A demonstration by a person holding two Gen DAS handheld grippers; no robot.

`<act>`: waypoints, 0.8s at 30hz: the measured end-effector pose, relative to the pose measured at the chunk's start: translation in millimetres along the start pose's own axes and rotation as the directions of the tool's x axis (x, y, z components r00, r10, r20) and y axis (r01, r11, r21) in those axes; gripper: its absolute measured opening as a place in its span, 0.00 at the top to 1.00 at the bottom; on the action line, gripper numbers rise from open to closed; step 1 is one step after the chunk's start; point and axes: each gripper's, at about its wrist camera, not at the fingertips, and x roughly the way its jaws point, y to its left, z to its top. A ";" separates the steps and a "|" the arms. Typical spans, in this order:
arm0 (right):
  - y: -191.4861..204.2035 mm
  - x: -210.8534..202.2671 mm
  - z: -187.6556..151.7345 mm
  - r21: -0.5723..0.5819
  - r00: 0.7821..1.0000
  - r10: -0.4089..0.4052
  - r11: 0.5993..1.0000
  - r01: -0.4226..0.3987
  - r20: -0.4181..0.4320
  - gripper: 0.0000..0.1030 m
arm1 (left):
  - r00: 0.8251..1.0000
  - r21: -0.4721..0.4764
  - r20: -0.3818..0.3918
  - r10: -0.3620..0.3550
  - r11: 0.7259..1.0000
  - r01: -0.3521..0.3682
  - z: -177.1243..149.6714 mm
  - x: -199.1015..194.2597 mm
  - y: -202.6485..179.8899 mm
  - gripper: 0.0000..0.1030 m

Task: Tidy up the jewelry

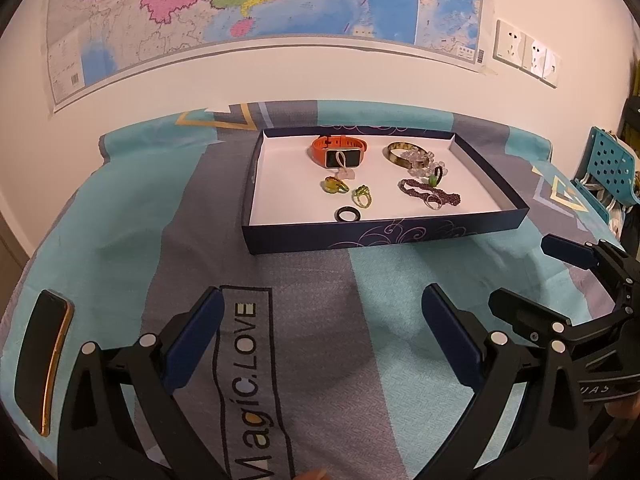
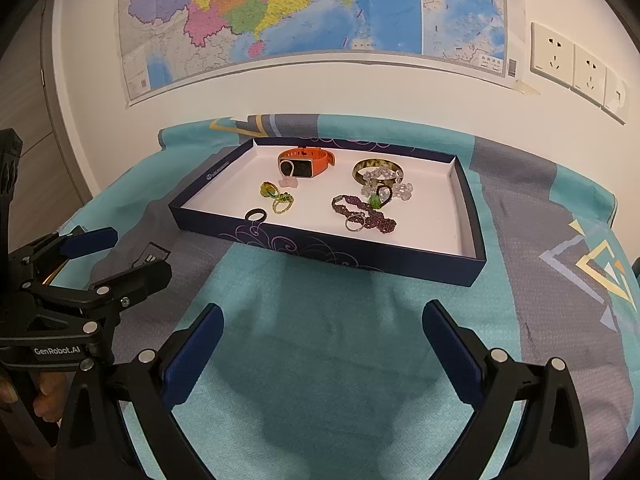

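A dark blue shallow box (image 1: 360, 236) (image 2: 320, 246) with a white floor lies on the cloth. Inside are an orange smartwatch (image 1: 340, 151) (image 2: 306, 162), a gold bangle (image 1: 400, 152) (image 2: 374, 168), clear beads (image 2: 394, 184), a purple beaded chain (image 1: 430, 192) (image 2: 362, 212), two green-yellow rings (image 1: 362, 197) (image 2: 282, 203) and a black ring (image 1: 349, 214) (image 2: 255, 214). My left gripper (image 1: 322, 322) hovers open over the cloth in front of the box. My right gripper (image 2: 322, 334) is open too, also short of the box, and shows at the right of the left wrist view (image 1: 532, 276).
A phone (image 1: 42, 360) lies on the cloth at the left. A map (image 2: 312, 8) and wall sockets (image 2: 576, 64) are on the wall behind. A teal perforated chair (image 1: 612, 164) stands at the right edge. The cloth is printed with "Magic.LOVE" (image 1: 248, 380).
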 end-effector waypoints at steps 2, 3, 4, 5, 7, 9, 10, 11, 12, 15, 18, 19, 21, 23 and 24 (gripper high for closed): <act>0.0 0.1 0.1 0.000 1.000 0.000 1.000 0.000 -0.002 0.07 | 1.000 -0.001 -0.002 0.000 1.000 0.000 -0.1 0.4 0.1 0.05; -0.2 0.1 0.4 0.001 1.000 0.001 1.000 -0.001 -0.001 0.07 | 1.000 -0.001 -0.002 0.001 1.000 -0.001 0.0 0.6 0.1 0.05; -0.1 -0.2 0.4 0.002 1.000 0.002 1.000 -0.002 -0.001 0.07 | 1.000 -0.001 -0.002 0.001 1.000 -0.001 -0.1 0.5 0.3 0.05; -0.4 -0.1 0.5 0.003 1.000 0.001 1.000 -0.001 0.000 0.07 | 1.000 -0.001 -0.002 0.001 1.000 -0.001 0.0 0.6 0.3 0.05; -0.9 0.0 0.8 0.005 1.000 0.002 1.000 -0.002 0.000 0.07 | 1.000 -0.001 -0.003 0.000 1.000 0.000 0.2 0.7 0.3 0.05; -1.4 0.2 0.9 0.006 1.000 0.001 1.000 -0.001 -0.001 0.07 | 1.000 -0.004 -0.008 -0.003 1.000 0.003 0.4 2.2 0.5 0.05; -1.2 0.1 0.8 0.007 1.000 0.001 1.000 -0.001 -0.001 0.07 | 1.000 -0.006 -0.010 -0.005 1.000 0.005 0.4 2.8 1.1 0.05; -1.5 0.6 1.1 0.007 1.000 0.002 1.000 -0.002 -0.001 0.07 | 1.000 -0.007 -0.012 -0.005 1.000 0.004 0.4 3.3 1.5 0.05; -1.5 0.7 1.1 0.006 1.000 0.001 1.000 -0.001 -0.002 0.07 | 1.000 -0.008 -0.013 -0.003 1.000 0.003 0.4 3.6 1.6 0.05; -1.7 0.8 1.0 0.009 1.000 0.004 1.000 -0.004 -0.003 0.07 | 1.000 -0.011 -0.013 -0.001 1.000 0.001 0.6 4.4 2.0 0.05; -1.7 1.0 0.9 0.009 1.000 0.003 1.000 -0.003 -0.003 0.07 | 1.000 -0.011 -0.016 0.000 1.000 -0.001 0.5 5.2 1.8 0.05; -1.5 1.2 0.8 0.010 1.000 0.004 1.000 -0.004 -0.003 0.07 | 1.000 -0.011 -0.016 0.001 1.000 -0.001 0.6 5.1 1.8 0.05; -1.7 1.3 0.9 0.009 1.000 0.004 1.000 -0.004 -0.004 0.07 | 1.000 -0.010 -0.016 0.001 1.000 -0.001 0.7 5.3 1.5 0.05; -1.8 1.1 0.8 0.010 1.000 0.004 1.000 -0.004 -0.003 0.07 | 1.000 -0.012 -0.016 0.001 1.000 -0.001 0.6 5.6 1.7 0.05; -2.1 1.2 1.0 0.010 1.000 0.004 1.000 -0.004 -0.002 0.07 | 1.000 -0.012 -0.016 0.001 1.000 -0.001 0.6 5.5 1.6 0.05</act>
